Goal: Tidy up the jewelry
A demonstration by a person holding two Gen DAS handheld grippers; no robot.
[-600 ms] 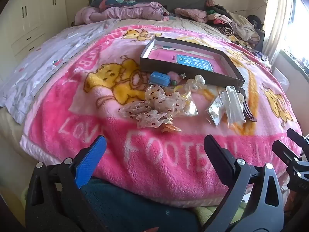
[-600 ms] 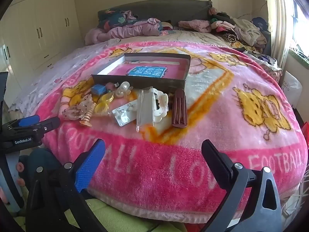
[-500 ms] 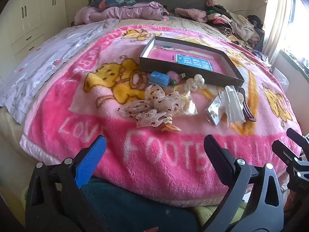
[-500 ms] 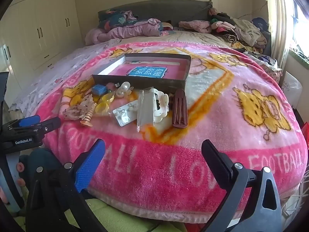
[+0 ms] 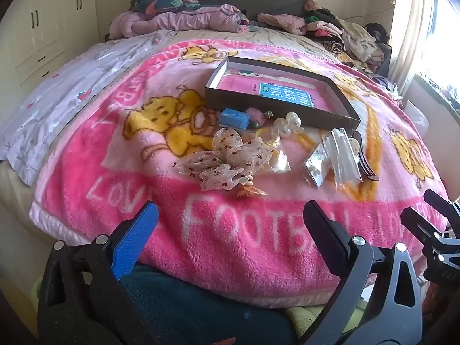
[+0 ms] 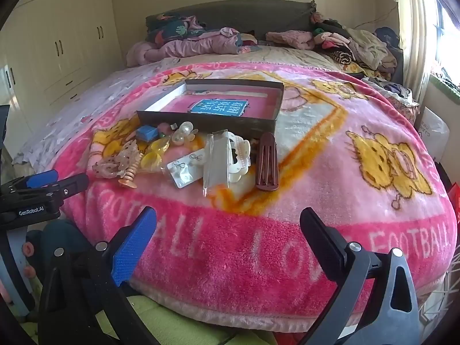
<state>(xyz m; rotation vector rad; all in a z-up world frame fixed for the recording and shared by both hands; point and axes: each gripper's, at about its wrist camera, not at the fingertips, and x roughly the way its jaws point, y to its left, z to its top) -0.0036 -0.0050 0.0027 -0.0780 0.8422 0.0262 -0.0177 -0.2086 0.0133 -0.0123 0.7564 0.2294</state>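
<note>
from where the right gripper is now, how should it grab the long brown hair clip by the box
Grip the brown hair clip across its narrow width, near the middle, coming down from above. It lies flat on the pink blanket with its long axis pointing away from the open right gripper, so the jaws can straddle its two long sides. Its right side is bare; the white claw clip sits close on its left.

right gripper [image 6: 228, 230] hangs over the near edge of a pink blanket [image 6: 330, 155], jaws wide, nothing between them. left gripper [image 6: 54, 182] pokes in from the left, also empty. a shallow box [image 6: 207, 119] lies mid-bed; just before it sit a blue case [image 6: 147, 132], yellow bag [image 6: 153, 153], earring card [image 6: 184, 171], white claw clip [image 6: 240, 158] and brown clip [image 6: 267, 166].
</note>
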